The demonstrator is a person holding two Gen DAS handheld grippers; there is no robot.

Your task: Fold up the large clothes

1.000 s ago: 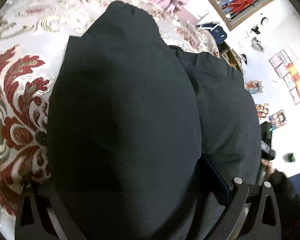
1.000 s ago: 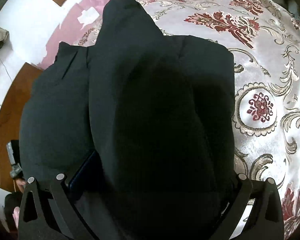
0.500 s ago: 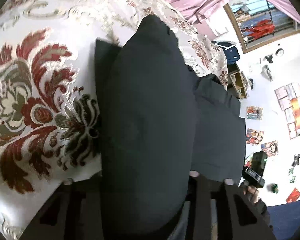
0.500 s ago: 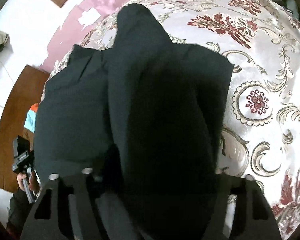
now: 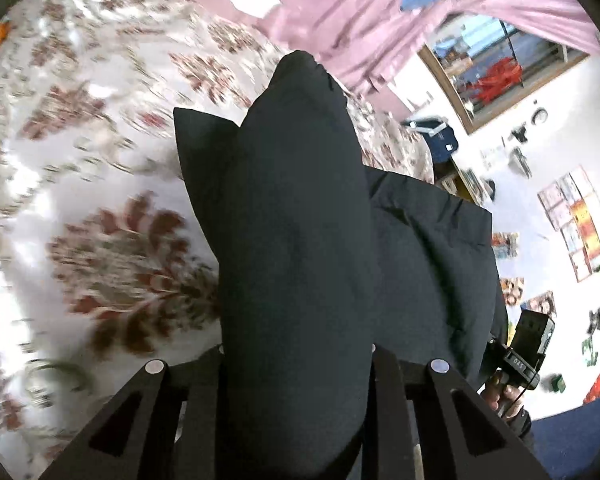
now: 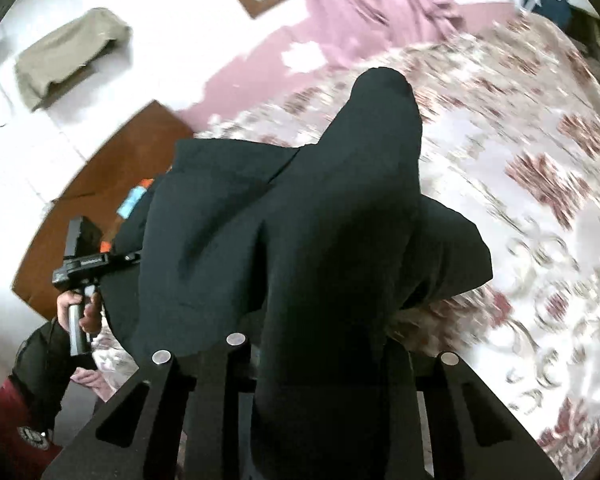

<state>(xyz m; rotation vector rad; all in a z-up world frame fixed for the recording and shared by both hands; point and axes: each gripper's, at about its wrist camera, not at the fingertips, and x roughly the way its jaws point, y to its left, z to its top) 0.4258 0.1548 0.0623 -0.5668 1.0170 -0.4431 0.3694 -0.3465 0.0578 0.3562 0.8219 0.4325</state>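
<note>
Fingers: left gripper [image 5: 296,364] and right gripper [image 6: 320,354] just closed, each pinching black garment [image 5: 300,240] | garment: hangs over flowery bed [image 5: 100,200] | window: 2 o'clock

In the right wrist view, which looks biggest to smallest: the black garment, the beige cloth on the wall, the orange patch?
1. Black garment, though it is nearest the camera.
2. Beige cloth.
3. Orange patch.

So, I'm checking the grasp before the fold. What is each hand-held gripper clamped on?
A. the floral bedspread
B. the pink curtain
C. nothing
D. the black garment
D: dark cloth of the black garment bunches between the fingers of the left hand-held gripper and the right hand-held gripper.
</note>
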